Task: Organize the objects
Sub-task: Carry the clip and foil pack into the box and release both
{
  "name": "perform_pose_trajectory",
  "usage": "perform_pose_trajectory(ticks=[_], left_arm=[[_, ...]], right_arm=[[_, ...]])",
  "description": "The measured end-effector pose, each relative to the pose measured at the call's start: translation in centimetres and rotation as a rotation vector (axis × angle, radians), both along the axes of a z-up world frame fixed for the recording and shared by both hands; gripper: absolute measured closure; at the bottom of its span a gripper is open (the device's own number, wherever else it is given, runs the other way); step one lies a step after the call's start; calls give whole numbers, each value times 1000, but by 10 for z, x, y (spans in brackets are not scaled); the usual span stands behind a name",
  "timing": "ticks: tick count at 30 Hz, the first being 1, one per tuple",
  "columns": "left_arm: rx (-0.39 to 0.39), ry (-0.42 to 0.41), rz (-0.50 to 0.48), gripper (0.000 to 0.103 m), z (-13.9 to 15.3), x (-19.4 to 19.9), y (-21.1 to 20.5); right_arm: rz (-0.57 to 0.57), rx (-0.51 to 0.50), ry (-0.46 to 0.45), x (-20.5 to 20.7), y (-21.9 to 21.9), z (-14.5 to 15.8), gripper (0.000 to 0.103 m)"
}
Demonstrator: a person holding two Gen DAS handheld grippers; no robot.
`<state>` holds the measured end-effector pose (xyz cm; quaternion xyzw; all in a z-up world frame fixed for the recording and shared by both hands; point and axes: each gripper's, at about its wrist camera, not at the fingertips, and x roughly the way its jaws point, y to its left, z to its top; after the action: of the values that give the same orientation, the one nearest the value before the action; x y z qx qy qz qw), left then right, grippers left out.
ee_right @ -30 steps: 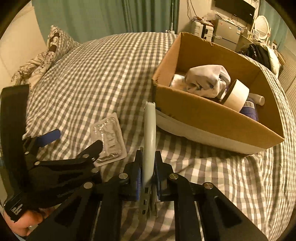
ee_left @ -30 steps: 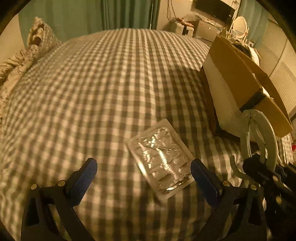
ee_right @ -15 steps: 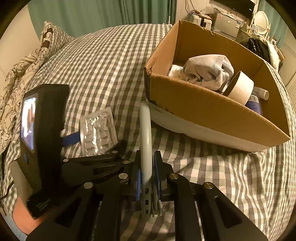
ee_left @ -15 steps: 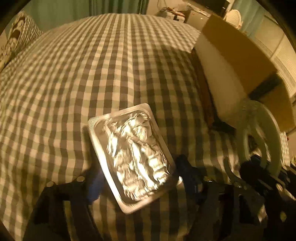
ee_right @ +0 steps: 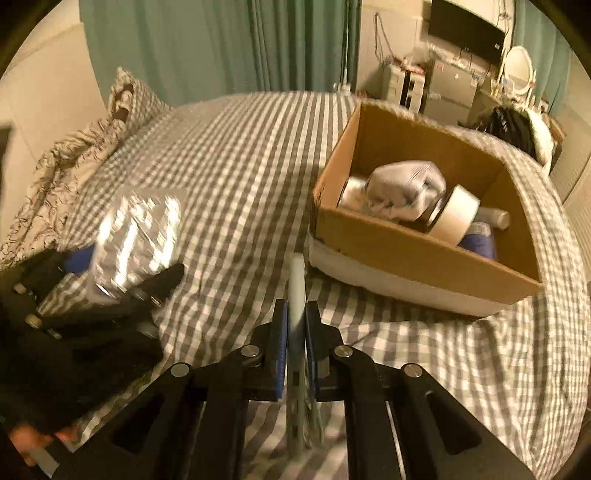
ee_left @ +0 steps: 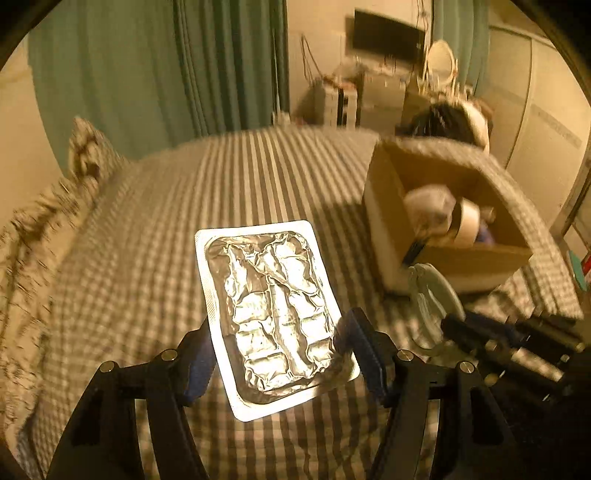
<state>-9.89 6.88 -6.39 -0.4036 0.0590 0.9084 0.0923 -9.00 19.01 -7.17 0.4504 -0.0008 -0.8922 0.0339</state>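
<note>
My left gripper (ee_left: pixel 280 354) is shut on a silver foil blister pack (ee_left: pixel 271 310) and holds it above the checked bedspread (ee_left: pixel 155 236). The pack and left gripper also show blurred at the left of the right wrist view (ee_right: pixel 136 229). My right gripper (ee_right: pixel 295 332) is shut on a thin pale green plastic tool (ee_right: pixel 296 284), seen edge-on; in the left wrist view it shows as a loop-shaped handle (ee_left: pixel 432 295). An open cardboard box (ee_right: pixel 417 254) sits on the bed to the right, holding a roll of tape (ee_right: pixel 456 218), a bundled white cloth (ee_right: pixel 402 188) and other items.
Patterned pillows (ee_right: pixel 74 158) lie at the bed's far left. Green curtains (ee_right: pixel 221 44) hang behind the bed. A TV (ee_right: pixel 467 22), a mirror and drawers stand at the back right. A dark bag (ee_right: pixel 506 122) lies behind the box.
My left gripper closed on the blister pack and lifted it off the bedspread. My right gripper rose a little, still holding the green tool.
</note>
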Motion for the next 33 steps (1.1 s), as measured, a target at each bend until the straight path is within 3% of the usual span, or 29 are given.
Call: perform_pose_trajectory(ticks=[6, 14, 24, 33], left_arm=[[-2, 105, -18, 35, 50, 8, 5], [-14, 203, -91, 35, 100, 24, 58], [-40, 212, -209, 35, 98, -12, 145], [-76, 165, -267, 35, 64, -64, 197]], right_arm=[[7, -22, 80, 25, 7, 37, 94], [-59, -60, 232, 52, 52, 98, 94], [-153, -46, 300, 25, 128, 126, 94], [-194, -51, 261, -27, 174, 98, 94]])
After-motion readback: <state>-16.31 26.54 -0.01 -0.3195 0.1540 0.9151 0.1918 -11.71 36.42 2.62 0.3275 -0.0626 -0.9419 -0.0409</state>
